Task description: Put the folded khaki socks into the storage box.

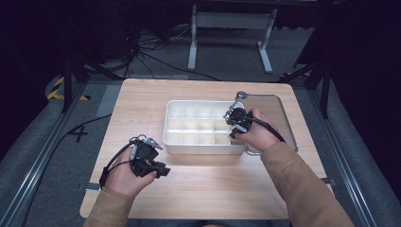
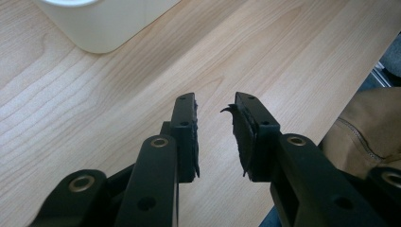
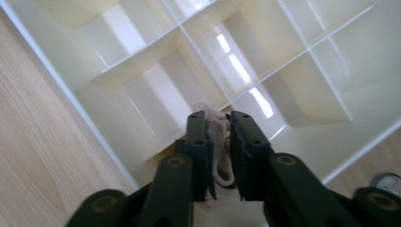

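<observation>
1. The right gripper [image 3: 218, 123] holds a small pale, soft-looking piece [image 3: 220, 156] clamped between its jaws. The piece runs lengthwise along the jaws, its far end poking just past their tips.
2. Straight ahead of and below those jaw tips lies the white divided tray [image 3: 56, 80]. The tips point at the crossing of two partition walls, with open cells on either side of them, so the coming move turns on which cell the piece sits over when released; to me the cell just left of the tips looks nearest.
3. In the high view the right gripper [image 1: 238, 119] hangs over the near right part of the tray [image 1: 171, 138], so this hand is the one at work.
4. The left gripper [image 2: 215, 113] has its jaws parted with nothing between them. The bare worktop [image 2: 94, 104] lies beyond them, with a corner of the tray [image 2: 101, 26] up and to the left of the tips. In the high view it [image 1: 158, 166] rests well short of the tray.
5. What the pale piece is I cannot tell; most of it is hidden by the jaws. A clear lid [image 1: 274, 113] lies beyond the right hand, partly covered by it. A round metal object [image 3: 385, 182] is cut off by the picture's edge.
</observation>
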Tool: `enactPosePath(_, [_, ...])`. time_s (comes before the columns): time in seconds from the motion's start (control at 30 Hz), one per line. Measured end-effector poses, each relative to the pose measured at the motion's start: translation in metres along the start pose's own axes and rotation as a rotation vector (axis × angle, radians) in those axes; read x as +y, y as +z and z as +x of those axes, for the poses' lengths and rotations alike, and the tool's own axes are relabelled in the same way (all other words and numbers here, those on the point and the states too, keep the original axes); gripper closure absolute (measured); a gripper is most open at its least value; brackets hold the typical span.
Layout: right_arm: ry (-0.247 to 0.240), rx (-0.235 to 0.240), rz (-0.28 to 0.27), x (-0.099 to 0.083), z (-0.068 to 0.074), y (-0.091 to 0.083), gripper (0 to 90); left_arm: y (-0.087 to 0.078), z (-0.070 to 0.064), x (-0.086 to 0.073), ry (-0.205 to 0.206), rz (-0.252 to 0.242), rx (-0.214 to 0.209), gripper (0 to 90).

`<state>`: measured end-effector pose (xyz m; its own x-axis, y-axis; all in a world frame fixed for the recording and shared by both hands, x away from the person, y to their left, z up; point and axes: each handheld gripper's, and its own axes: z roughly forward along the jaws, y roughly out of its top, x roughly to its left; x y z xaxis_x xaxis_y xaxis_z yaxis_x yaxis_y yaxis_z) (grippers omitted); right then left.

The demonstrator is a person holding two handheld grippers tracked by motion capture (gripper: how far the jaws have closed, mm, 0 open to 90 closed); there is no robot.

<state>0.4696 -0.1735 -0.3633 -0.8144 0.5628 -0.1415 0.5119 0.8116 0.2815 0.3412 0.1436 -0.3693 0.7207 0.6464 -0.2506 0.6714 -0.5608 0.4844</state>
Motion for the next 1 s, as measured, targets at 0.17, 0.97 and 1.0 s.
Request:
enactPosePath(0.17, [0.0, -0.005, 0.037, 0.0, 0.001, 0.01, 85.2, 0.0, 0.0, -0.001, -0.005, 0.0, -0.002, 70.4])
enactPosePath(0.97, [0.058, 0.112, -0.023, -0.025, -0.007, 0.013, 77.0, -0.001, 0.003, -0.003, -0.013, -0.003, 0.001, 70.2])
enactPosePath(1.0, [0.059, 0.105, -0.041, -0.025, -0.007, 0.009, 76.1, -0.001, 0.003, -0.003, -0.012, -0.005, 0.001, 70.2])
